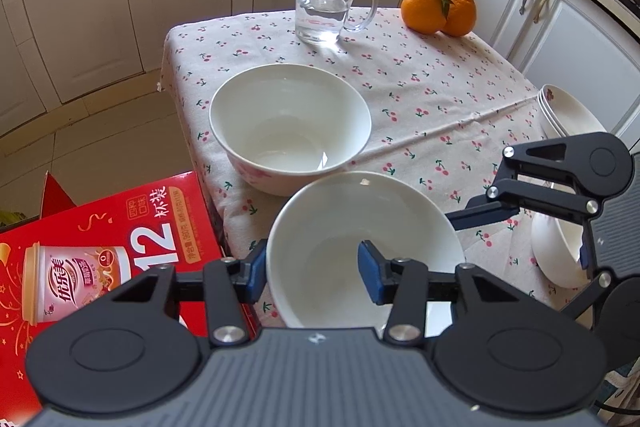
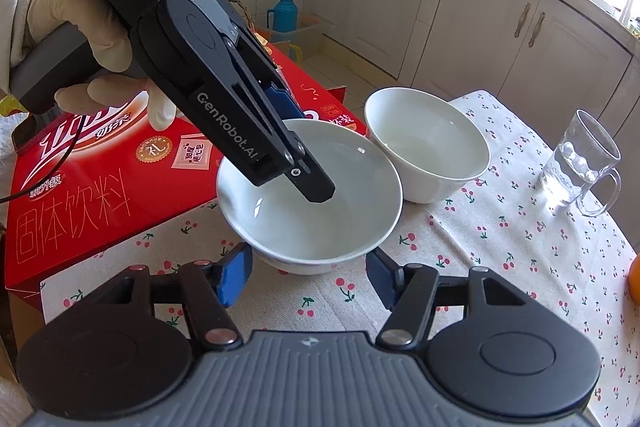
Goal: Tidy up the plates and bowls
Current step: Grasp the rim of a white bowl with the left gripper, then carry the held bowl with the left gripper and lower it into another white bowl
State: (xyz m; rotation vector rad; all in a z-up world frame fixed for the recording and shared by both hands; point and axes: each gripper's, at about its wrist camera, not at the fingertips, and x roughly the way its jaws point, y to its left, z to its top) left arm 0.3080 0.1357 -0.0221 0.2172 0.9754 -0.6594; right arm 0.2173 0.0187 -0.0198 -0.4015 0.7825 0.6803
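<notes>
While two white bowls sit on the cherry-print tablecloth (image 1: 440,83), both look empty: the near bowl (image 1: 360,243) by the table's front edge, just beside the red drink box (image 1: 100,251), the far bowl (image 1: 290,127) right behind it, rims nearly touching. A glass mug (image 1: 330,1) w/ some water stands further back, two oranges (image 1: 438,11) near it. The left gripper (image 1: 312,269) straddles the near bowl's wall, one finger inside, one outside; whether the pads press it can't be told. The right gripper (image 2: 308,277) hangs spread wide, short of that bowl, holding nothing. Stacked bowls (image 1: 568,115) at the right edge are partly cut off.
</notes>
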